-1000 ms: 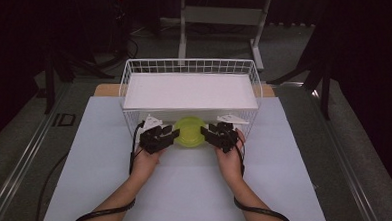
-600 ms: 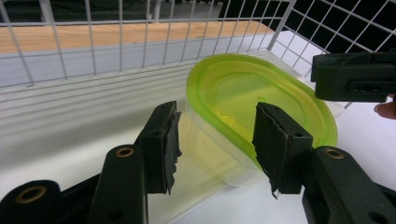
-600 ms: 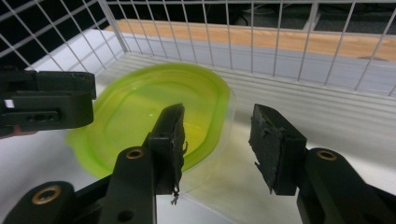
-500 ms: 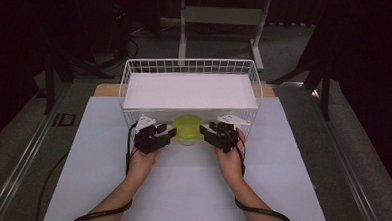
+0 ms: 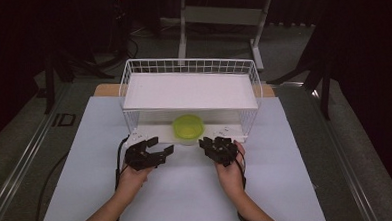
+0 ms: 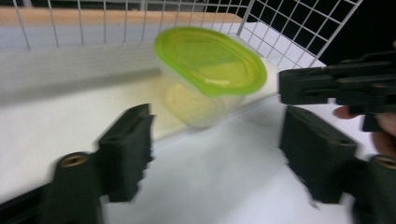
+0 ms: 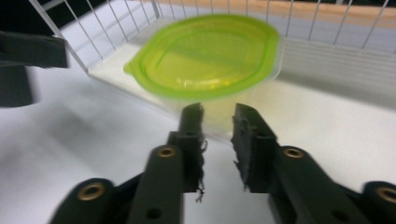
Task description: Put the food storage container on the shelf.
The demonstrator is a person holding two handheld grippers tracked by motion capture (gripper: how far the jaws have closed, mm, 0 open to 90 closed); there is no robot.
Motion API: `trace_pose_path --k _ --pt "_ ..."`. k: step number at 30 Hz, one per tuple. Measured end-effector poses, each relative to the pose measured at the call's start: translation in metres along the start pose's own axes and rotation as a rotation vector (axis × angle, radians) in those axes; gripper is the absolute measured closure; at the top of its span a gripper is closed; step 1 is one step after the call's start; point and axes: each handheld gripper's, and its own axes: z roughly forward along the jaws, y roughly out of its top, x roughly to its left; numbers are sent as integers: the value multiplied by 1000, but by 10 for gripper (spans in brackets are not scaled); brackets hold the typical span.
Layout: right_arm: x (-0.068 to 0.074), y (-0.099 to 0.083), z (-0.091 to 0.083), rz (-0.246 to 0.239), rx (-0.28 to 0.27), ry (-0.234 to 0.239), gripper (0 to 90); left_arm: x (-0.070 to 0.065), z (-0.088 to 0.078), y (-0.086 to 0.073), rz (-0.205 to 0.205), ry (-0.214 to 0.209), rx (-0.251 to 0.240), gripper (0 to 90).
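Left gripper (image 5: 158, 148), lower left of centre in the high view: jaws have just been opening, spread wide, nothing between them. Clear plastic tub with lime-green oval lid (image 5: 188, 128) sits mid-frame on the white wire basket's (image 5: 189, 66) lower shelf, up-right of it. Right gripper (image 5: 211, 143), nearer, just below-right: jaws have just been closing, nearly together, gripping nothing.

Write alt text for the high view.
A green-lidded container sits on the lower level of a white wire rack. In front of it, two hands hold the left gripper, fingers apart, and the right gripper, neither touching it.

A white sheet (image 5: 187, 191) was spread over the table (image 5: 31, 162), and a wire rack (image 5: 190, 90) was set on it.
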Motion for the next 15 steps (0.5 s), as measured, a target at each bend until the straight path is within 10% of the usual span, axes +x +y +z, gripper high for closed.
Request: trace_pose_path --k 15 --pt "15 -4 24 -1 60 15 900 -35 -33 -28 71 -34 11 20"
